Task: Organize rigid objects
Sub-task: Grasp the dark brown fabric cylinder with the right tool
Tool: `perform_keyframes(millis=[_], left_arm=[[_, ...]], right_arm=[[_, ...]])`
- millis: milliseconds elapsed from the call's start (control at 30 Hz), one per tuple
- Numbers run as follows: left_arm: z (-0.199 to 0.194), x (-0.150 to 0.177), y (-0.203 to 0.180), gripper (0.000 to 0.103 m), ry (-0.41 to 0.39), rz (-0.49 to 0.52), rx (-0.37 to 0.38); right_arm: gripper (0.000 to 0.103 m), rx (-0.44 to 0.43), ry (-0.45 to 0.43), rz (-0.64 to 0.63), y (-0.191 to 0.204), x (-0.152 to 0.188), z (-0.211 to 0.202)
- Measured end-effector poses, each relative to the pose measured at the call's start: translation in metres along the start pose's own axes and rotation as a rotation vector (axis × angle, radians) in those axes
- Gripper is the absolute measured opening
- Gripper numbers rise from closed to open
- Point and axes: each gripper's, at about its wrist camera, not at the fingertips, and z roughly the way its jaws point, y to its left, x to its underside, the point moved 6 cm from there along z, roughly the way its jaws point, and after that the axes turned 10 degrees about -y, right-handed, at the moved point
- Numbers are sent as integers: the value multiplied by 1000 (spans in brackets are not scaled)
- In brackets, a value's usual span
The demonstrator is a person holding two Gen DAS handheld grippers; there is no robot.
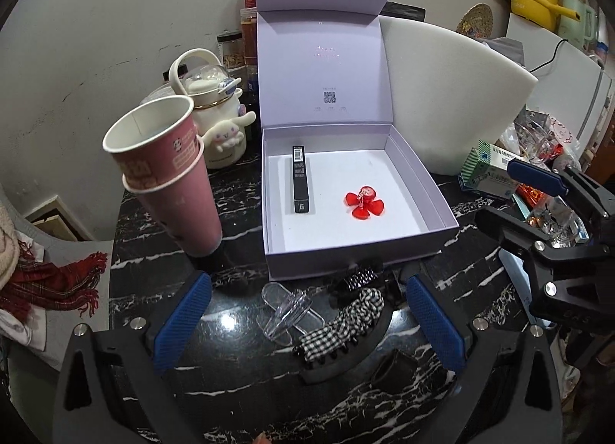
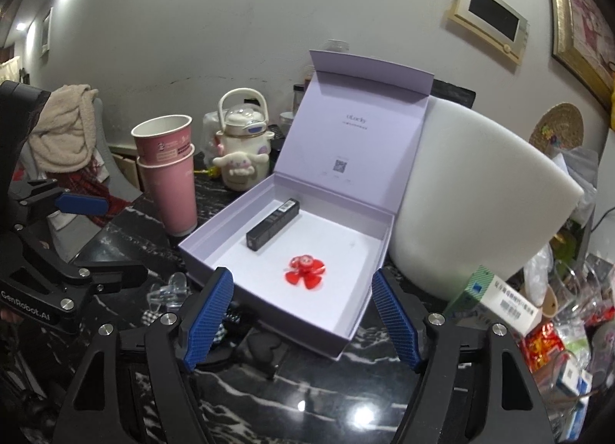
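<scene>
An open lilac box (image 1: 423, 190) (image 2: 215, 229) stands on the black marble table, its lid upright. Inside lie a slim black carton (image 1: 300, 179) (image 2: 273, 223) and a red flower-shaped clip (image 1: 364, 201) (image 2: 305, 272). In front of the box lie a clear plastic clip (image 1: 290, 309) (image 2: 169, 290) and checked black-and-white hair clips (image 1: 342, 323). My left gripper (image 1: 307, 317) is open above these clips, holding nothing. My right gripper (image 2: 301, 315) is open over the box's near corner, also with nothing between its fingers; it shows at the right in the left wrist view (image 1: 538, 209).
Stacked pink paper cups (image 1: 165, 171) (image 2: 167, 171) stand left of the box, a cream kettle with a plush toy (image 1: 219, 117) (image 2: 242, 152) behind them. A white foam block (image 1: 453, 98) (image 2: 480, 194) leans right of the box. Medicine boxes and wrappers (image 2: 511, 305) crowd the right edge.
</scene>
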Motion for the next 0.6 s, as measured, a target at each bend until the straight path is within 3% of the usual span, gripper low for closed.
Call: perform_keyframes(millis=[267, 600], left_arm=[[-15, 19, 9, 103, -21, 2, -41], [-12, 47, 23, 103, 27, -51, -40]], right_arm=[[76, -20, 10, 4, 18, 14, -1], [76, -71, 68, 35, 39, 40, 5]])
